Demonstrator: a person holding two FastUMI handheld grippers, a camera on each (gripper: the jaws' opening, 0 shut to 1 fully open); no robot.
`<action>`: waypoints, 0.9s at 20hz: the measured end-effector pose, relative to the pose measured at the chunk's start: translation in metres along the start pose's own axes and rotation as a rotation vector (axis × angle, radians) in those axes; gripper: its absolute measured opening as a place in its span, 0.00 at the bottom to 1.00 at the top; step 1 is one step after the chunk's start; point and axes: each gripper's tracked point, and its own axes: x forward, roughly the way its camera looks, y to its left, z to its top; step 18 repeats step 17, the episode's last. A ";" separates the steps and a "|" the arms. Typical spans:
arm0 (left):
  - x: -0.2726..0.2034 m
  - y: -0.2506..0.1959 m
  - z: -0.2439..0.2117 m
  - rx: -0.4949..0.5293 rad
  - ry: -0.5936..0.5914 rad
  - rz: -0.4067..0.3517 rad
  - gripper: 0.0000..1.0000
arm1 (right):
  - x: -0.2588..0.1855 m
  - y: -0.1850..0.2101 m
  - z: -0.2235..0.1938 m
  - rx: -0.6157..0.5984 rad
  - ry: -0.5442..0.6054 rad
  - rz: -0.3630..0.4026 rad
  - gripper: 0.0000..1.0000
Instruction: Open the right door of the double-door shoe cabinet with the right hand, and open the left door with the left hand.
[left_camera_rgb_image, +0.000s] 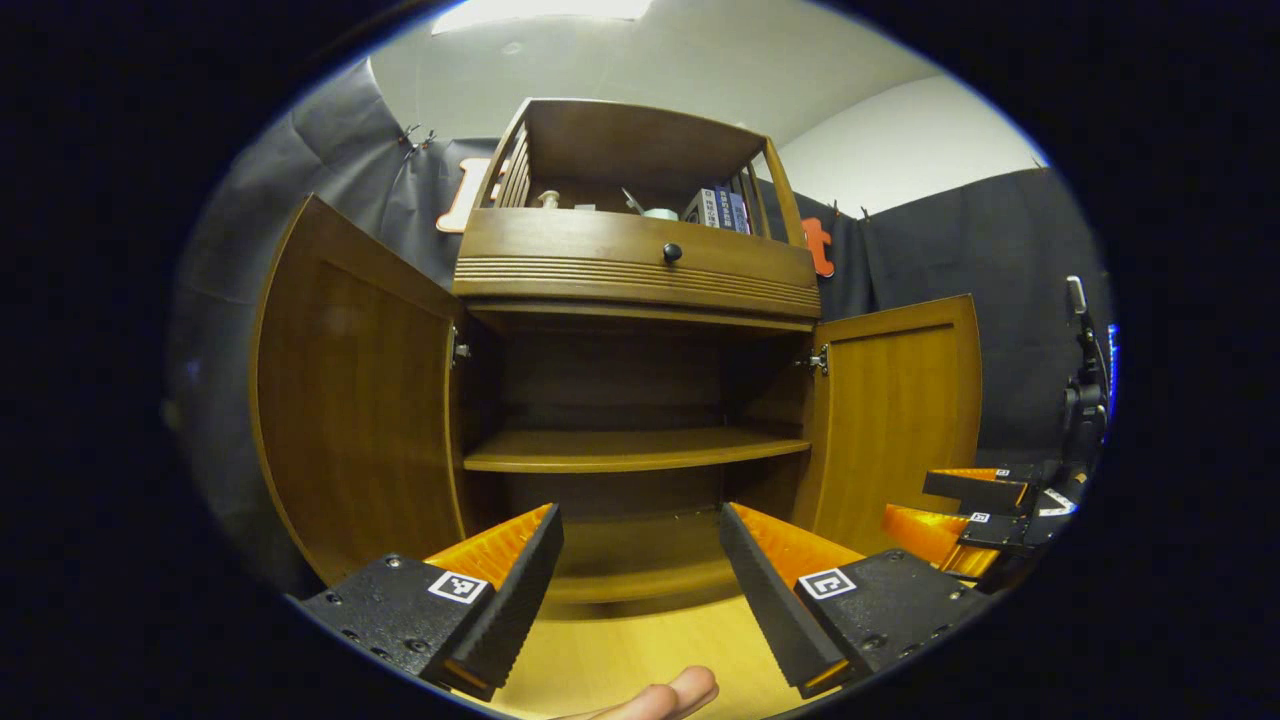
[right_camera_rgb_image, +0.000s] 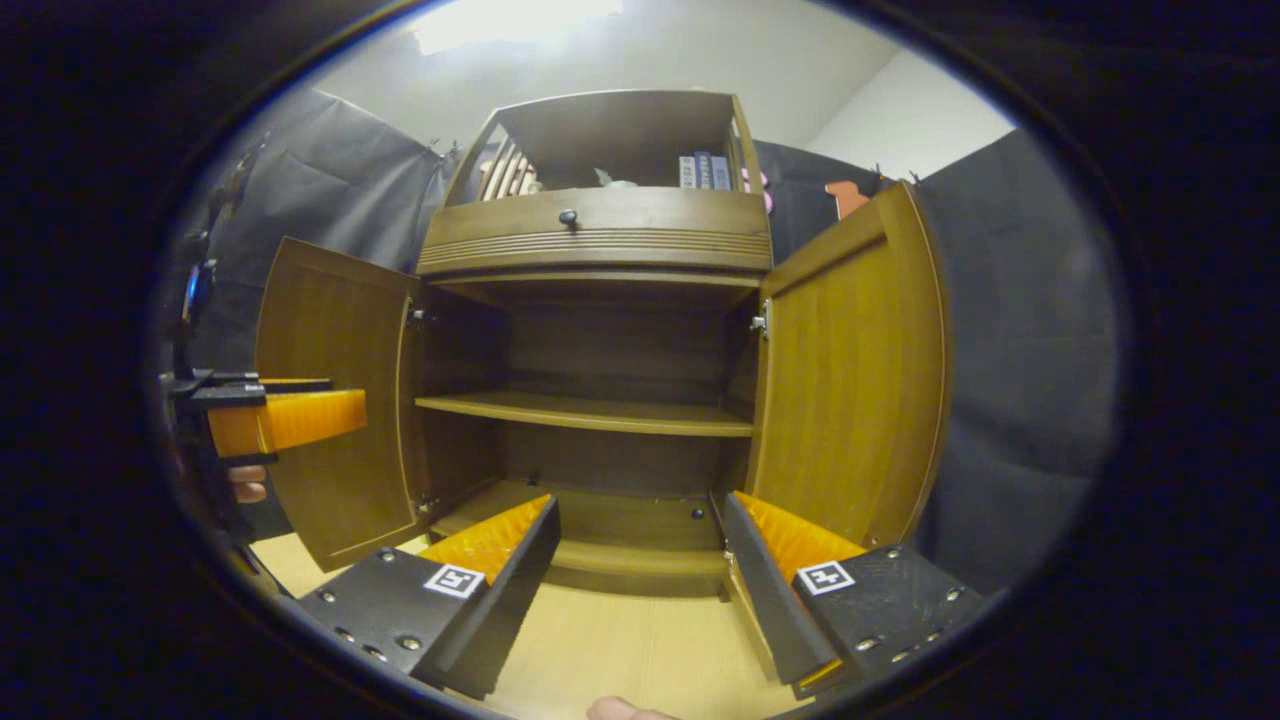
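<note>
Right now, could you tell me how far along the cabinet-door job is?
Both steps look done: the left door and the right door stand swung wide, showing the bare shelf. Nothing is in hand: the left gripper and the right gripper are open, clear of the cabinet. Nothing appears left.

Staged recording booth, not lived-in home. Black cloth (right_camera_rgb_image: 1020, 330) hangs as wall behind and beside lone wooden cabinet (left_camera_rgb_image: 636, 262); plain white wall (left_camera_rgb_image: 900, 140) and ceiling light (right_camera_rgb_image: 510, 20) above. Pale wood floor (right_camera_rgb_image: 640, 650). Black stand (left_camera_rgb_image: 1085, 400) at edge.
</note>
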 end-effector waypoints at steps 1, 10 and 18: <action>0.002 -0.001 0.001 -0.001 -0.005 -0.001 0.99 | -0.006 0.000 0.002 0.000 -0.005 0.002 0.98; -0.013 0.023 0.005 0.057 0.001 0.142 0.98 | -0.023 0.004 0.026 -0.023 -0.087 -0.014 0.98; -0.028 0.053 -0.003 0.060 0.002 0.240 0.97 | -0.034 0.030 0.012 0.018 -0.039 -0.023 0.98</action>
